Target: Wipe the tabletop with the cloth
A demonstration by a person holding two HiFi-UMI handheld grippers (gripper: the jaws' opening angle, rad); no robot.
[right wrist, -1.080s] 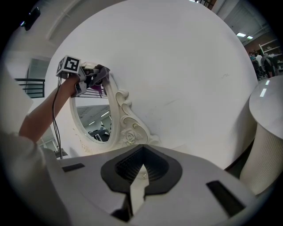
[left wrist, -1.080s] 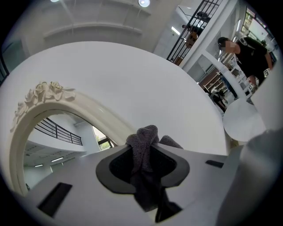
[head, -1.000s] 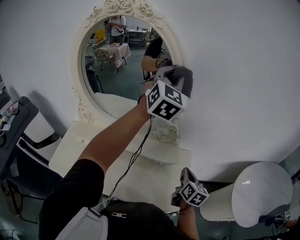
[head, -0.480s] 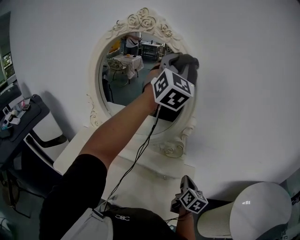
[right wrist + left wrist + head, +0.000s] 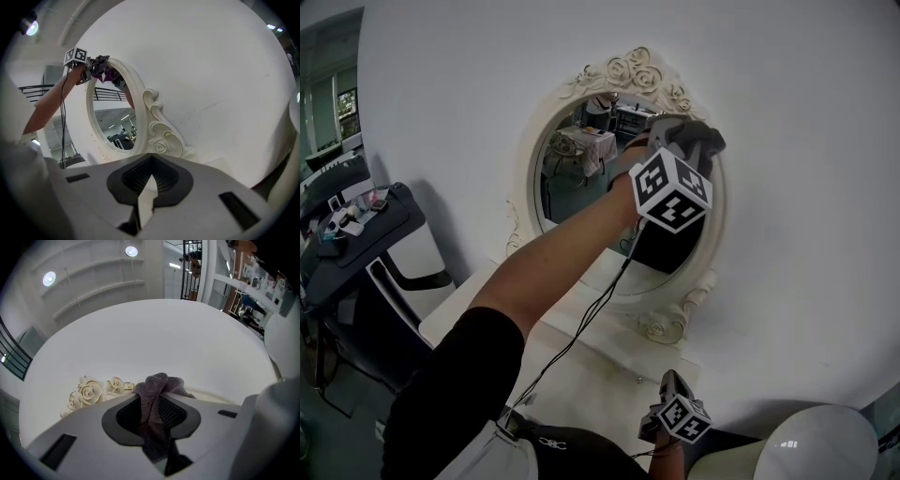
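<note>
Overhead, left hand-held gripper [image 5: 698, 141] at mirror [image 5: 572, 187]; its view: cloth [image 5: 157, 385] clamped.

White tabletop [image 5: 600, 370] bears ornate oval mirror [image 5: 572, 187].

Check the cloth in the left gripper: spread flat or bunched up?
Bunched up. The cloth is pinched in the jaws of the left gripper, a gathered lump poking past their tips.
</note>
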